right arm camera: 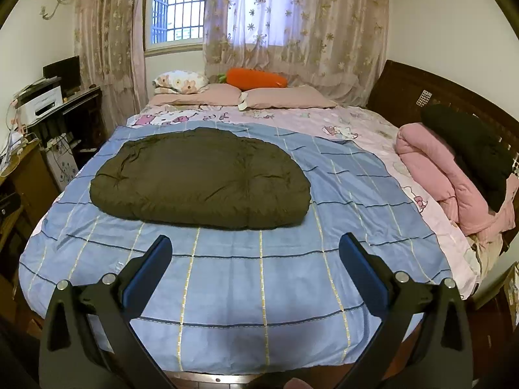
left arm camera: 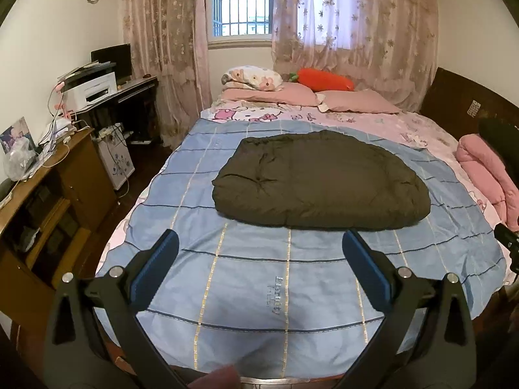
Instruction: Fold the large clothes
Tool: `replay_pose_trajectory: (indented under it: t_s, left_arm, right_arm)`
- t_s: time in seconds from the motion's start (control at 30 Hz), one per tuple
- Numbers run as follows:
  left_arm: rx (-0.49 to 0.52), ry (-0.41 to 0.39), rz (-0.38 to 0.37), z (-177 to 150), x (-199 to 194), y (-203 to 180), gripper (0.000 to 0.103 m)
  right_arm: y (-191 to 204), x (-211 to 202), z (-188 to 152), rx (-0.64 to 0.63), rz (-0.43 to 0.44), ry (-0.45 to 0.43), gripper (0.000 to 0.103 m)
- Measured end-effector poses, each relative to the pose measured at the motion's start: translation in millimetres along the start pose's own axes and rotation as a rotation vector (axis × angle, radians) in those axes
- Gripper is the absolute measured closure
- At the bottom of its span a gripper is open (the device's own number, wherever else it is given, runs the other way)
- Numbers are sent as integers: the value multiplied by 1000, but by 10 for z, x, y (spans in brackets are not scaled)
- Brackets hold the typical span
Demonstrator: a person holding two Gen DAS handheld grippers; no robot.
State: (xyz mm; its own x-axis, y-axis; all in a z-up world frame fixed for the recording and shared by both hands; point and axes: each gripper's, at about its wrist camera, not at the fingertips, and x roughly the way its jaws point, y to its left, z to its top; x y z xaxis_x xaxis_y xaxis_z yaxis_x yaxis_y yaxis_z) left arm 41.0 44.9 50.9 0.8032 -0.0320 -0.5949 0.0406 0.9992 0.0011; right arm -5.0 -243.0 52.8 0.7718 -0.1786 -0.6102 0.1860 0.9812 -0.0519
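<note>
A dark olive padded garment (left arm camera: 321, 180) (right arm camera: 201, 180) lies folded into a thick rounded bundle on the blue checked sheet (left arm camera: 259, 278) (right arm camera: 259, 278) that covers the near part of the bed. My left gripper (left arm camera: 259, 238) hangs open above the sheet, short of the garment's near edge, with nothing between its blue pads. My right gripper (right arm camera: 256, 243) is open too, held over the sheet just in front of the bundle's right half. Neither gripper touches the cloth.
Pink pillows (left arm camera: 356, 100), a floral pillow (left arm camera: 253, 77) and an orange carrot cushion (left arm camera: 324, 79) lie at the bed's far end. A folded pink quilt (right arm camera: 447, 175) with a black cloth (right arm camera: 470, 149) sits by the dark headboard at right. A wooden cabinet (left arm camera: 48, 194), desk and printer (left arm camera: 92, 90) stand at left.
</note>
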Motion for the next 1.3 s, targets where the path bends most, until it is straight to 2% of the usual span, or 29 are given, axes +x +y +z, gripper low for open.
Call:
replay_pose_trajectory:
  t_s: [1.3]
  left_arm:
    - [7,-3,4,9,-26,35,2]
  right_arm:
    - [7,26,-41,1,-1,10,1]
